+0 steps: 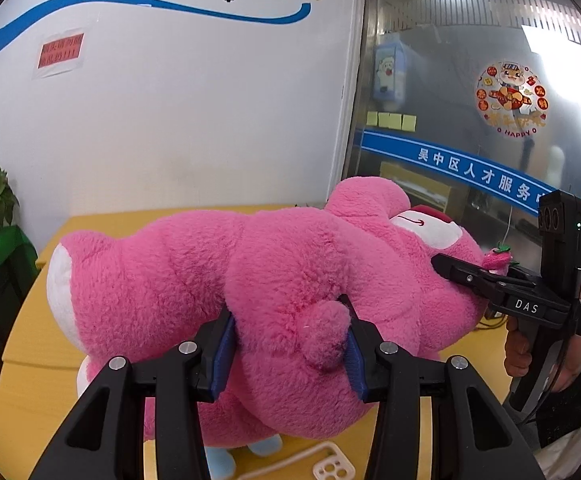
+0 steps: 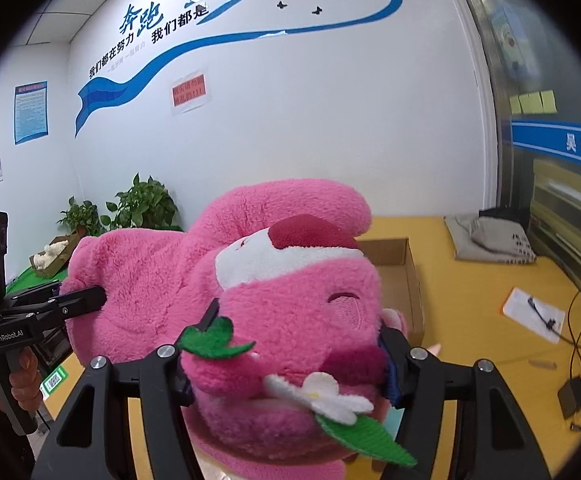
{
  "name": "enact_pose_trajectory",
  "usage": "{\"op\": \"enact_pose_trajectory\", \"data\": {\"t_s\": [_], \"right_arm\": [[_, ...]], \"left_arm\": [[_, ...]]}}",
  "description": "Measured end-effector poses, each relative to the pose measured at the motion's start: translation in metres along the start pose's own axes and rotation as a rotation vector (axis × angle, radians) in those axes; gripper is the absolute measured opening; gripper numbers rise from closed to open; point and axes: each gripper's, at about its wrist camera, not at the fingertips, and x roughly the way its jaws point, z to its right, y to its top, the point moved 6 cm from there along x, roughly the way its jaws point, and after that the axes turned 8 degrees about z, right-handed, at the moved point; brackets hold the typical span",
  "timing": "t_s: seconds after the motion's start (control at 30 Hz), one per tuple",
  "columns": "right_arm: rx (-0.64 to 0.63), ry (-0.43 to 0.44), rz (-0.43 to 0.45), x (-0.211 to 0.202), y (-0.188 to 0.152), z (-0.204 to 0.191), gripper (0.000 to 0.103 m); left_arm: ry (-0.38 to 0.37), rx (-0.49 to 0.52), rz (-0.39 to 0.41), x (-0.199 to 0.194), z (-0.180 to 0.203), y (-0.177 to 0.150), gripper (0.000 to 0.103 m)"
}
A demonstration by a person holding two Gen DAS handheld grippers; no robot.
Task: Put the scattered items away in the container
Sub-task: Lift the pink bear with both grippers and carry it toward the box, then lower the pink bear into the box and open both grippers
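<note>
Both grippers have the big pink plush bear (image 1: 250, 280) and it hangs above the yellow table (image 1: 30, 340), clear of the tabletop. The left gripper (image 1: 290, 344) is clamped on the bear's middle, blue pads pressed into the fur on either side of the little tail. The right gripper (image 2: 286, 368) is clamped on the bear's head, jaws squeezing the cheeks just behind the felt flower.

From the left wrist, the right gripper shows at the bear's face, with a white plastic piece (image 1: 330, 468) and a pale blue item on the table below the bear. Only the right wrist shows the open cardboard box (image 2: 402, 272) on the table just behind the bear's head, folded grey cloth (image 2: 490, 240) beyond it, and potted plants (image 2: 142, 204) past the bear's body.
</note>
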Motion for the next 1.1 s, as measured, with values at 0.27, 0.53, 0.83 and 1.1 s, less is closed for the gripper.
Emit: {"op": "enact_pose_trajectory", "data": {"t_s": [0.27,0.53,0.83,1.1], "right_arm": [[-0.011,-0.009,0.086,0.05,0.057,0.016,0.065],[0.006,-0.027,0.145,0.145,0.121,0.057,0.065],[0.114,-0.068,0.005,0.294,0.106,0.144,0.064],[0.219,-0.15,-0.26,0.4,-0.008,0.196,0.063]], "left_arm": [[-0.007,0.05,0.059,0.058,-0.026,0.067,0.049],[-0.022,0.082,0.057,0.171,-0.055,0.141,0.049],[-0.031,-0.007,-0.137,0.346,-0.107,0.126,0.049],[0.021,-0.178,-0.47,0.466,-0.156,-0.006,0.049]]}}
